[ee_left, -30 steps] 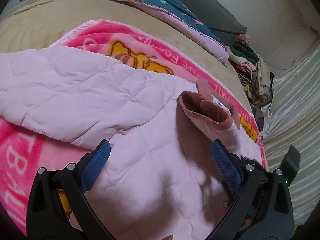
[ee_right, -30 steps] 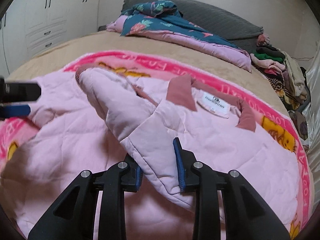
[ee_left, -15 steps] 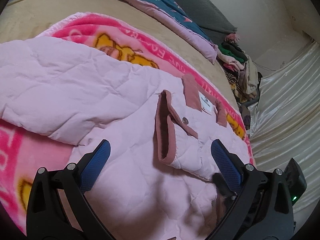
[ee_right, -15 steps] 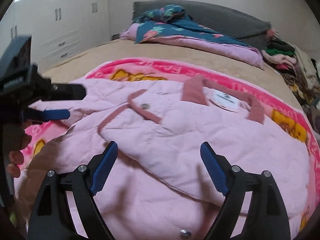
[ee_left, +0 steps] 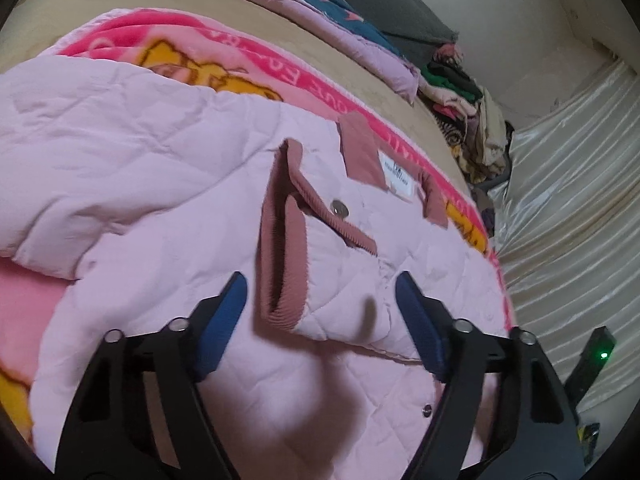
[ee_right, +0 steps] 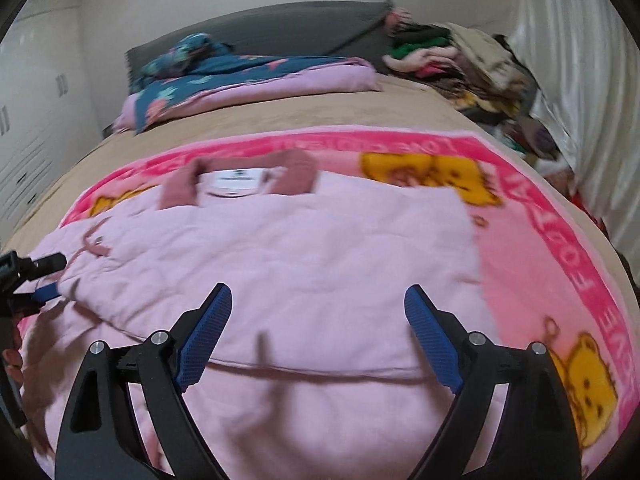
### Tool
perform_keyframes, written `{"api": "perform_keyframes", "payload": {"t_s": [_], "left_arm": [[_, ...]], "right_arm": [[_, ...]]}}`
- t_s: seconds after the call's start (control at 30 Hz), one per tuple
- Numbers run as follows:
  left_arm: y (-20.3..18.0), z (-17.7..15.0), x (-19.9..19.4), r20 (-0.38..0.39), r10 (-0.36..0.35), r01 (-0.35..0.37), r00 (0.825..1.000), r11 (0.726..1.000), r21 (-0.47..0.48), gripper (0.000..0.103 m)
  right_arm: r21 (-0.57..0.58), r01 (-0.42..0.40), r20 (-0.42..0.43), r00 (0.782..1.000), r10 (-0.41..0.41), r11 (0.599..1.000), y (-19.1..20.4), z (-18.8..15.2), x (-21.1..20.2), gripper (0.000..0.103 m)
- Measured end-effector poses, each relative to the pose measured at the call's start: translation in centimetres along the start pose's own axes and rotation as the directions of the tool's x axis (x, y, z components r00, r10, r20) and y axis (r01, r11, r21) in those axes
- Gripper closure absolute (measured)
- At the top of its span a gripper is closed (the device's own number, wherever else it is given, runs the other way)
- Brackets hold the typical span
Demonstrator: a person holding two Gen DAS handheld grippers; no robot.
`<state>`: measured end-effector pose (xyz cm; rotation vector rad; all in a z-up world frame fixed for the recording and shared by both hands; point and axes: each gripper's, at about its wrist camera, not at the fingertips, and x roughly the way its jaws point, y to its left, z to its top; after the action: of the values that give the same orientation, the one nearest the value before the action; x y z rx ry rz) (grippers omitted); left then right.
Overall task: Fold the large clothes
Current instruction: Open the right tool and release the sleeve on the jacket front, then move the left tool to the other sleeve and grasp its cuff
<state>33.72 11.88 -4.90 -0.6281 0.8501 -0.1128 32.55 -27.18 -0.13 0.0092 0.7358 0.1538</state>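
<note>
A light pink quilted jacket (ee_left: pixel 168 184) lies spread on a pink cartoon blanket (ee_left: pixel 248 56) on the bed. Its right sleeve is folded across the body, and the dusty-rose ribbed cuff (ee_left: pixel 282 240) lies just ahead of my left gripper (ee_left: pixel 320 316), which is open and empty above it. The rose collar with a white label (ee_left: pixel 396 174) lies beyond. In the right wrist view the jacket (ee_right: pixel 304 252) fills the middle, collar (ee_right: pixel 236 178) at the far side. My right gripper (ee_right: pixel 316 336) is open and empty over the folded sleeve. The left gripper (ee_right: pixel 36 276) shows at the left edge.
A tan bedsheet (ee_right: pixel 320 108) covers the bed. A blue floral and lilac quilt (ee_right: pixel 248 76) lies folded near the grey headboard (ee_right: pixel 280 28). A pile of clothes (ee_right: pixel 452 56) sits at the far right corner. A shiny curtain (ee_left: pixel 568 168) hangs along the right side; white wardrobes (ee_right: pixel 28 136) stand left.
My right gripper let go of the sleeve, which now lies flat across the jacket body, and swung right. My left gripper moved in toward the cuff, its jaws somewhat narrower.
</note>
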Motion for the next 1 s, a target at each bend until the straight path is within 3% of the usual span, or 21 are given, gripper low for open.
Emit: {"api": "perform_keyframes", "payload": {"t_s": [0.17,0.27,0.43,0.63,0.7,0.9,1.0], "left_arm": [[-0.2,-0.4,1.6,0.005,0.064,-0.064,0.998,0.997,0.046,0.076],[-0.5,-0.6,1.2,0.025,0.056,-0.058,0.998,0.996,0.072,0.085],[-1.7,-0.1,-0.9,0.112,0.1,-0.116,0.989,0.982,0.147,0.088],[-1.3,-0.4,0.3,0.09,0.176,-0.19,0.98,0.964,0.184,0.088],[-0.9,-0.6,0.6,0.077,0.183,-0.194,0.98,0.964,0.179,0.087],[-0.7,-1.2,0.9,0.054,0.199,-0.206,0.978,0.96,0.191,0.086],[-1.1,-1.6,0.7,0.054,0.206,-0.213,0.977,0.955,0.206,0.086]], "right_arm": [[0.015,0.038,0.001,0.999,-0.038,0.999,-2.3,-1.1,-0.7,0.016],[0.041,0.053,-0.003,0.999,-0.053,0.998,-3.4,-1.4,-0.8,0.016],[0.055,0.069,0.015,0.997,-0.07,0.996,-4.0,-0.3,-0.8,0.016],[0.045,0.047,0.0,0.999,-0.047,0.998,-3.2,1.0,0.8,0.016],[0.031,0.04,-0.021,0.999,-0.04,0.999,-2.8,1.1,1.7,0.016],[0.037,0.107,-0.207,0.973,-0.097,0.994,-3.7,-0.4,5.8,0.015],[0.051,0.105,-0.212,0.973,-0.092,0.993,-4.1,-1.1,6.2,0.015]]}}
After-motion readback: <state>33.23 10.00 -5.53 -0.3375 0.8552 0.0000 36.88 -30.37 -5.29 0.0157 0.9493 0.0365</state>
